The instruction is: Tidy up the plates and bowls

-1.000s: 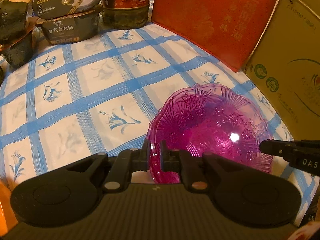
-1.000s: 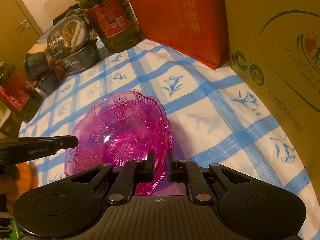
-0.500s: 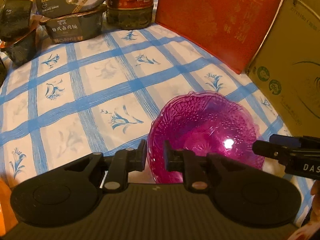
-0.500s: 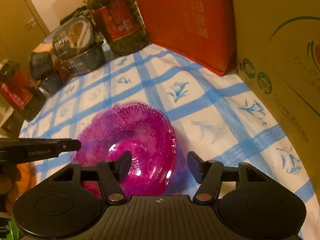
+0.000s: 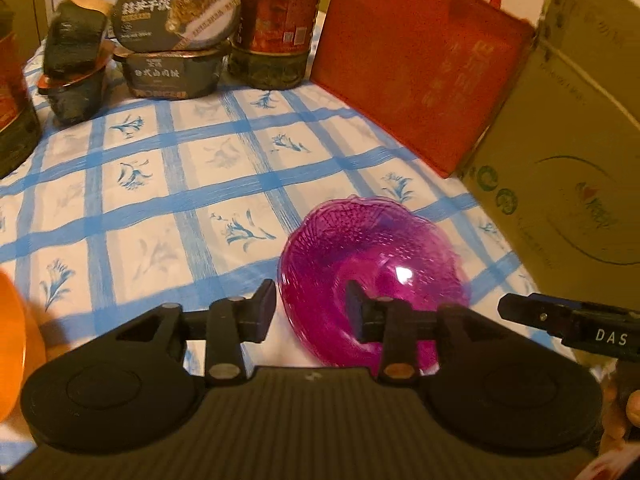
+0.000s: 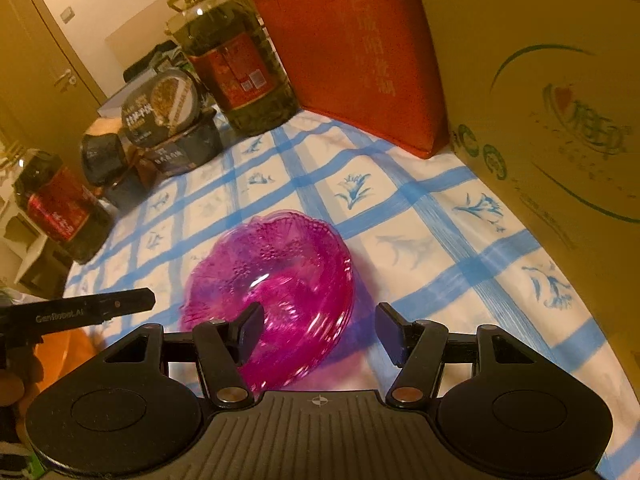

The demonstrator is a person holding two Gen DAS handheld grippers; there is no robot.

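Observation:
A magenta see-through plastic bowl (image 5: 372, 256) (image 6: 280, 256) rests on the blue-checked tablecloth (image 5: 160, 200). My left gripper (image 5: 310, 302) hangs over the bowl's left rim. Its jaws are opening, with the rim between them but not touched by the pads. My right gripper (image 6: 320, 324) stands open over the bowl's right rim, one finger inside the bowl and one outside, neither pressing. A finger of the right gripper (image 5: 532, 314) shows at the right of the left wrist view. A finger of the left gripper (image 6: 100, 306) shows at the left of the right wrist view.
A red bag (image 5: 420, 72) and a cardboard box (image 5: 560, 160) wall off the right side. Stacked food tubs (image 5: 176, 40) and an oil jug (image 5: 276, 20) line the back. A dark jar (image 6: 60, 208) stands left. Something orange (image 5: 10, 340) sits at the near left edge.
Both grippers were shut on the bowl's rim and have let go. The right opened first, then the left. Both pulled up and back, and the bowl now looks smaller.

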